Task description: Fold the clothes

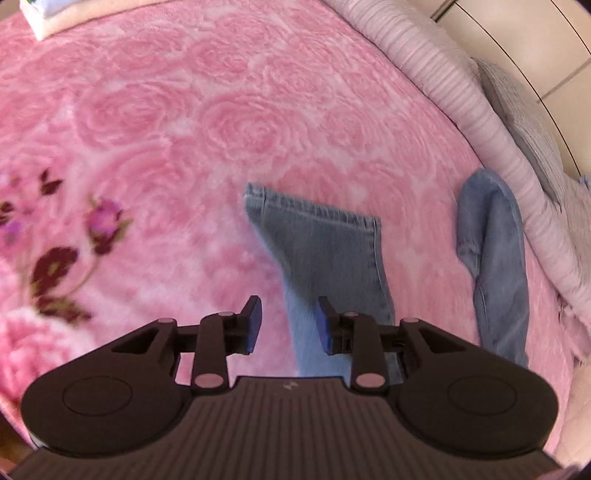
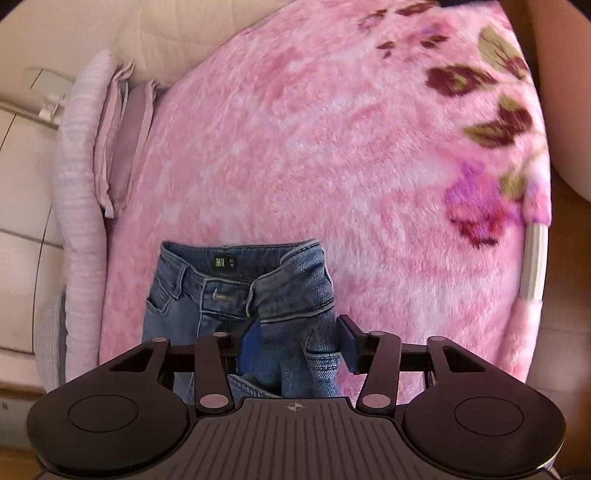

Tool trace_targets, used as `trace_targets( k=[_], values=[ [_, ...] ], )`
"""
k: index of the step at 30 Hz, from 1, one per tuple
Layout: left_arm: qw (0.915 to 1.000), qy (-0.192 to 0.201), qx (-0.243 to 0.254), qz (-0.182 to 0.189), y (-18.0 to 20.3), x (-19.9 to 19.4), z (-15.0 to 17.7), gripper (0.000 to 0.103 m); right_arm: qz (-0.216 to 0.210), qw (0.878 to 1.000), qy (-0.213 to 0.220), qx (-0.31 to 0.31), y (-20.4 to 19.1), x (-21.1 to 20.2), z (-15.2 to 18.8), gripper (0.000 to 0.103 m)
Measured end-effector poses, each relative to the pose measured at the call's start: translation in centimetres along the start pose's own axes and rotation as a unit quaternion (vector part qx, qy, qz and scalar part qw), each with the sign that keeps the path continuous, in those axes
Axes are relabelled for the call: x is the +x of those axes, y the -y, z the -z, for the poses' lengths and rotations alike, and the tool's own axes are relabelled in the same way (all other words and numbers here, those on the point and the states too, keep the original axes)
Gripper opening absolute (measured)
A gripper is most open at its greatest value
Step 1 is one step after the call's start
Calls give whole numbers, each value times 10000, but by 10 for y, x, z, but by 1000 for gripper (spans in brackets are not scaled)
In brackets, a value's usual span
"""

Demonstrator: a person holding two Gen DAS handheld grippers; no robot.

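Denim jeans (image 2: 236,295) — blanket (image 2: 332,166) edge near

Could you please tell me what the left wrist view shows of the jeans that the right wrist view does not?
Only the left wrist view shows the hem end of a jeans leg lying flat beyond the open left gripper, plus a second, crumpled leg near the bed's edge and folded items at the far corner.

Only the right wrist view shows the waistband with its label and button, and denim bunched between the fingers of the right gripper; whether it grips is unclear.

Both show the pink floral blanket and pale ribbed bedding along its edge.
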State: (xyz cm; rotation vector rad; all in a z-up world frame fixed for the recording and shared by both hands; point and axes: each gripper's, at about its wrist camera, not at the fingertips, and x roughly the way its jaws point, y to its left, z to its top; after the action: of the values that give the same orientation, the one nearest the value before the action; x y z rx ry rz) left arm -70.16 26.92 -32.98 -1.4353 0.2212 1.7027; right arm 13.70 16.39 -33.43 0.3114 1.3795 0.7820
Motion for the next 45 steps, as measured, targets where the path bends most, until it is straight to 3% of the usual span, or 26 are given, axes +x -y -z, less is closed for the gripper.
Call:
trace_targets(
  k=[5, 6, 8, 9, 10, 11, 12, 15, 18, 20, 22, 23, 26, 28, 29, 33, 36, 39, 41, 43, 45],
  values=[
    [9993, -214, -289, -51, 0, 37, -14, 26, 230, 9995, 72, 217, 11, -1, -7, 50],
    [9992, -279, -279, -59, 1, 43, -15, 22, 246, 9994, 61, 231, 13, -2, -7, 51],
    [9990, -418, -131, -43, 8, 52, -15, 1, 282, 9992, 45, 270, 16, -4, -7, 51],
    [9990, -445, -34, -16, 13, 53, -16, 1, 320, 9991, 54, 277, 17, -3, -7, 51],
    [9991, -402, 104, 54, 20, 49, -20, 1, 393, 9991, 43, 157, 14, -3, -7, 47],
    [9989, -312, 276, 193, 30, 41, -25, 1, 467, 9989, 32, 37, 12, -3, -7, 31],
    [9982, -148, 436, 390, 40, 26, -32, 1, 540, 9985, 21, -83, 9, -2, -8, 5],
    [9895, 538, 731, 1128, 62, -36, -51, 1, 357, 9987, 93, -363, -2, -10, -8, 5],
    [9673, 1621, 943, 1709, 59, -121, -55, 1, -138, 9988, 170, -442, -10, -28, -9, 5],
    [9572, 2051, 984, 1788, 37, -163, -46, 3, -348, 9980, 174, -503, -14, -40, -9, 4],
    [9621, 2100, 891, 1495, 4, -181, -25, 3, -388, 9974, 106, -604, -15, -48, -6, 4],
    [9699, 1967, 771, 1212, -15, -177, -12, 4, -379, 9970, 59, -666, -15, -50, -3, 4],
    [9909, 1294, 346, 156, -73, -126, 29, 4, -33, 9964, -123, -838, -7, -41, 4, 4],
    [9959, 684, -55, -597, -107, -79, 54, 3, 266, 9948, -253, -950, 0, -31, 9, 4],
    [9953, 477, -209, -815, -119, -61, 65, 3, 415, 9936, -319, -1005, 4, -26, 12, 4],
    [9919, 625, -447, -1015, -132, -43, 86, 2, 687, 9898, -369, -1195, 11, -17, 17, 4],
    [9939, 728, -152, -817, -122, -54, 74, 4, 758, 9850, -322, -1515, 4, -19, 19, 4],
    [9930, 594, 119, -1018, -121, -54, 71, 11, 1123, 9824, -167, -1486, 4, -25, 16, 4],
    [9904, 405, 154, -1314, -125, -51, 71, 16, 1365, 9797, -63, -1465, 3, -29, 15, 12],
    [9876, 368, 76, -1522, -129, -55, 70, 22, 1606, 9764, 41, -1443, 3, -33, 13, 30],
    [9804, 453, 47, -1919, -130, -66, 67, 26, 1846, 9724, 145, -1420, 3, -37, 11, 31]
  ],
)
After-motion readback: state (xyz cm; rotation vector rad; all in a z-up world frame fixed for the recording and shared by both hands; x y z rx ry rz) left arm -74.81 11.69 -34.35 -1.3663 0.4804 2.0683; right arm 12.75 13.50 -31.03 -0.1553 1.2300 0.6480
